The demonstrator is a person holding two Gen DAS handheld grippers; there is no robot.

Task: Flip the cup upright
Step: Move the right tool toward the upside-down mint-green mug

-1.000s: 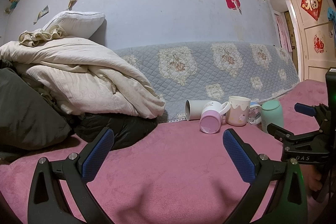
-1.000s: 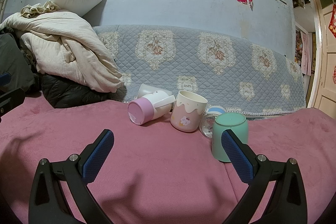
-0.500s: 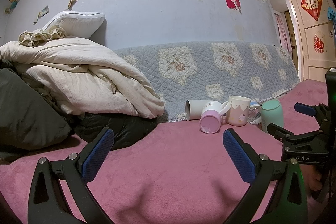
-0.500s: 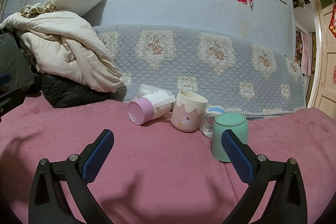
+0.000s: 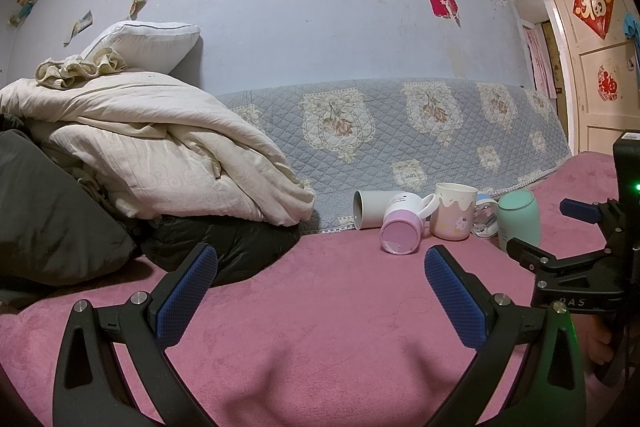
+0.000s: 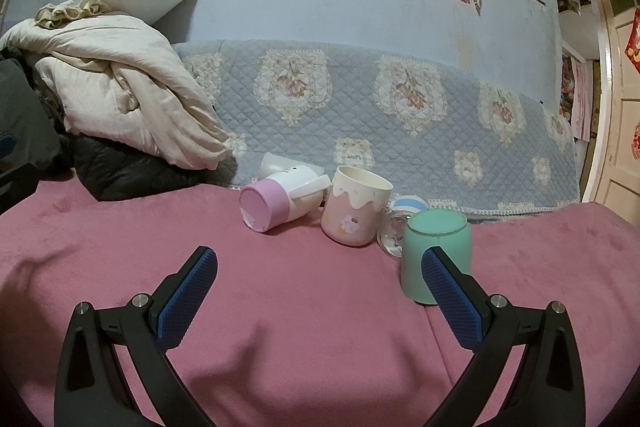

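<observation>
Across the pink bed cover (image 6: 320, 307), everything you needed sat in one cluster toward 12 o'clock, hard against the quilted blue backrest (image 6: 400, 115). At 10 o'clock a heap of cream bedding (image 6: 120, 99) rose well apart from it.

Your right gripper (image 6: 320, 291) had its fingers spread wide with nothing between them, and your left gripper (image 5: 320, 287) stood the same, empty and open. From the right wrist view, the green cup (image 6: 436, 255) stood mouth-down just off your right finger at about 1 o'clock, near enough that the blue pad covered its lower edge. The pink-bottomed mug (image 6: 276, 201) lay on its side at about 11 o'clock, base toward you, long axis running away and to the right, its handle resting against the upright cream cup (image 6: 354, 209).

Either cup could be the one to flip; I judged your right hand the nearer to both, since in the left wrist view the cluster (image 5: 400, 225) sat farther off at 1 o'clock.

A white cup (image 5: 370, 209) lay behind the mug, mostly hidden. The small glass object (image 6: 394, 231) between cream and green cups was too cramped to identify, and the mug's mouth faced away, unseen.
</observation>
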